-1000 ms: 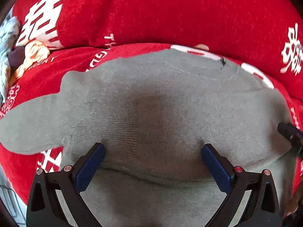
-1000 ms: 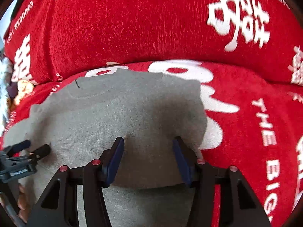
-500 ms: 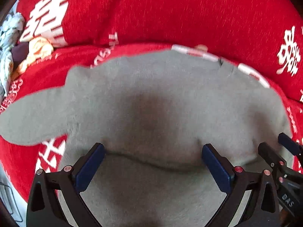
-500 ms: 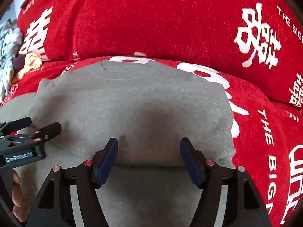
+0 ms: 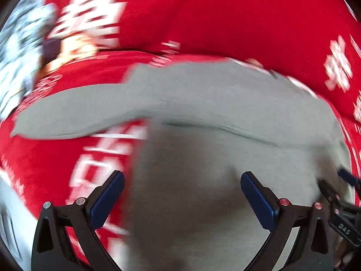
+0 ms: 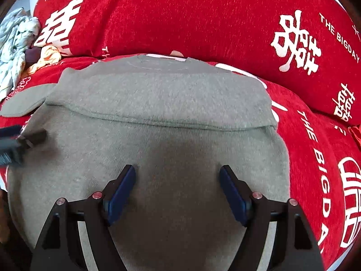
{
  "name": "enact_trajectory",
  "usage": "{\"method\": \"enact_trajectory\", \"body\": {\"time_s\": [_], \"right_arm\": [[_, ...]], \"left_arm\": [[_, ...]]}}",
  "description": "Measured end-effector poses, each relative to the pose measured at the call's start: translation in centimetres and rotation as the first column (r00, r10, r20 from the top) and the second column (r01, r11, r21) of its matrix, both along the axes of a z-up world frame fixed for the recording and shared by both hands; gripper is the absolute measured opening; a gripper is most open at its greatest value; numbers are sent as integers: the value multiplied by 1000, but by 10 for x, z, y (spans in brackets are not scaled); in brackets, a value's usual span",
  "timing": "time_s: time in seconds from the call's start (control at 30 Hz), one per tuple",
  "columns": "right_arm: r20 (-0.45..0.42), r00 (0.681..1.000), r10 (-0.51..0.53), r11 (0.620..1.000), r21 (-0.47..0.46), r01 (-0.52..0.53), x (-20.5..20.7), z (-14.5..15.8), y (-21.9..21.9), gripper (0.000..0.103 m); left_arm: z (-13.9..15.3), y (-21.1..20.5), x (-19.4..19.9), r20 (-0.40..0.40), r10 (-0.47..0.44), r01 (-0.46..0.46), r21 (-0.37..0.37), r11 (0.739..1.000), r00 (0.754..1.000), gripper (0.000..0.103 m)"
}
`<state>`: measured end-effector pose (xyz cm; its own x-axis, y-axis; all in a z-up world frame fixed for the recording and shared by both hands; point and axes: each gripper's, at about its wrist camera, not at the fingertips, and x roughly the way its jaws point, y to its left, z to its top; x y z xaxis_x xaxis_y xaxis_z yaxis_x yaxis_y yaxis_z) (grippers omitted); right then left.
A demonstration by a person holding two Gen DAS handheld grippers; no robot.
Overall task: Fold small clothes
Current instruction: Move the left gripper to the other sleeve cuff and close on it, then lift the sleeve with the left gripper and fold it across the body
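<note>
Grey knit, a small sweater [image 6: 158,103] lay flat across the middle of the right wrist view on a red bedspread [image 6: 315,158] printed with white characters. Its lower part had been brought up over the body, so a hem edge ran as a straight line across the cloth, just above centre. One sleeve [image 6: 24,101] stuck out flat toward the left edge of that frame; in the blurred left wrist view the same sleeve [image 5: 79,115] reached far to the left over the red cover.

The right gripper [image 6: 178,187] hovered low over the near half of the sweater, its blue pads set well apart and opening, nothing between them but the cloth lying below. The left gripper [image 5: 182,194] likewise stood wide, empty, one pad over red cover and the other over grey knit; its tip showed as a dark shape at the left edge of the right wrist view.

By my reading, the crosswise fold was just laid and both grips were let go, so the work stood between folds. The loose sleeve seemed the next concern: it would need a pinch near its cuff from the left gripper and a carry across onto the body, with the pads catching only the one layer so that the fold beneath stays put.

Behind the sweater rose a red pillow [image 6: 180,18] in the same print, and a heap of pale and orange clothes [image 6: 20,45] sat at the upper left.
</note>
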<state>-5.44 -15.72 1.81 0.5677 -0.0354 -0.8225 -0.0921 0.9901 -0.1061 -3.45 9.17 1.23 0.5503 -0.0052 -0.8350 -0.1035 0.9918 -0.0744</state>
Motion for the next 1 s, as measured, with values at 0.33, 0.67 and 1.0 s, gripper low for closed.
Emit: {"method": "enact_trajectory", "body": {"time_s": [0.33, 0.67, 1.0], "right_arm": [[-29, 996, 87, 996, -16, -87, 2, 1, 48, 80], [-45, 981, 187, 979, -77, -190, 8, 2, 98, 80], [-41, 981, 189, 980, -49, -191, 43, 16, 114, 80]], "left_arm": [[-25, 255, -7, -60, 665, -660, -219, 719, 744, 103], [-40, 320, 73, -177, 767, -787, -141, 601, 617, 103], [-31, 338, 66, -106, 688, -677, -338, 654, 718, 11]]}}
